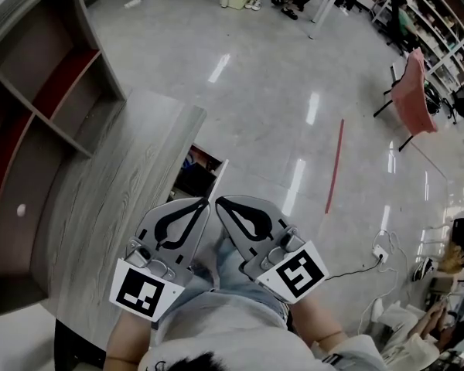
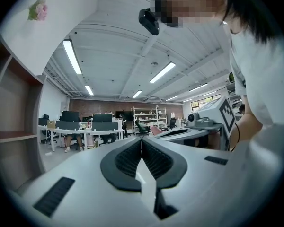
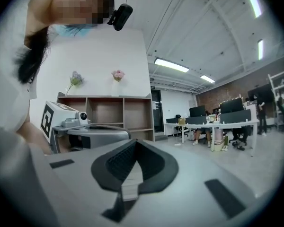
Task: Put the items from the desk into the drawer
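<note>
My left gripper (image 1: 204, 202) and right gripper (image 1: 220, 202) are held side by side close to the person's body, tips almost touching. Both are shut with nothing between the jaws. In the left gripper view the left gripper (image 2: 141, 141) has its ribbed pads pressed together, and the right gripper (image 3: 134, 144) looks the same in its own view. The grey wood-grain desk (image 1: 112, 192) lies to the left. Past its edge, just beyond the gripper tips, stands an open drawer (image 1: 199, 170) with some coloured things inside. Both gripper views look level across the room, not at the desk.
A shelf unit (image 1: 39, 91) with red-lined compartments stands on the desk's left side, with a small white object (image 1: 21, 209) in one. Shiny floor (image 1: 294, 91) stretches ahead, with a red line (image 1: 334, 168), a cable and socket (image 1: 379, 252) at right. People sit at far tables (image 2: 85, 131).
</note>
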### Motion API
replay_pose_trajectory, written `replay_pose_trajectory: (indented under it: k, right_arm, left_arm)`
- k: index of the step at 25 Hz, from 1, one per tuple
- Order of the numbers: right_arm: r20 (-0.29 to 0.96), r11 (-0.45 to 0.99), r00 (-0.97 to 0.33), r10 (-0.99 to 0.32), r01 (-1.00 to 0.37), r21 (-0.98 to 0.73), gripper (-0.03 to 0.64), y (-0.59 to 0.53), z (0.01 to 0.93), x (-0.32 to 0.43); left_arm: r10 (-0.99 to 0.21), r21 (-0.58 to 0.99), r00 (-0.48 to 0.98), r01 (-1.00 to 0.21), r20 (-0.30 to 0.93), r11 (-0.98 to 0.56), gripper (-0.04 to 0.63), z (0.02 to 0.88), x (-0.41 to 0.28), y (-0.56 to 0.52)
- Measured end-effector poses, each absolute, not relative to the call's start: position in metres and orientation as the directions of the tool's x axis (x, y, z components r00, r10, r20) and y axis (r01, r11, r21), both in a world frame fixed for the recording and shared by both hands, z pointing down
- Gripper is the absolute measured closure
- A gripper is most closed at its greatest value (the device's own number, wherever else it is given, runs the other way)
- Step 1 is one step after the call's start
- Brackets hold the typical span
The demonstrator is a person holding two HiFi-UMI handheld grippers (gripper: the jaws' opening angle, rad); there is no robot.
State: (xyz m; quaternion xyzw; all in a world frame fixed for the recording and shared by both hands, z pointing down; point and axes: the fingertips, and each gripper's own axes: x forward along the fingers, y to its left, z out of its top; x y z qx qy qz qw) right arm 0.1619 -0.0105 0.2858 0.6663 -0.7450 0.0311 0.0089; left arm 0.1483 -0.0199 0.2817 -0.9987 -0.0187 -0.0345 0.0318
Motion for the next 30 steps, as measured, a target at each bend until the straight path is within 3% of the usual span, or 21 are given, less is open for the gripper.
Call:
replay_pose_trajectory:
  k: [30]
  right_arm:
    - [-0.011,0.158,-0.158,-0.987,-0.987,-0.018,0.609,-0.014,0.269,0.107]
  left_arm:
    - [-0.002,-0.098,0.997,0.005,0.071,-0.995,0.584,0.277,0.09,-0.02]
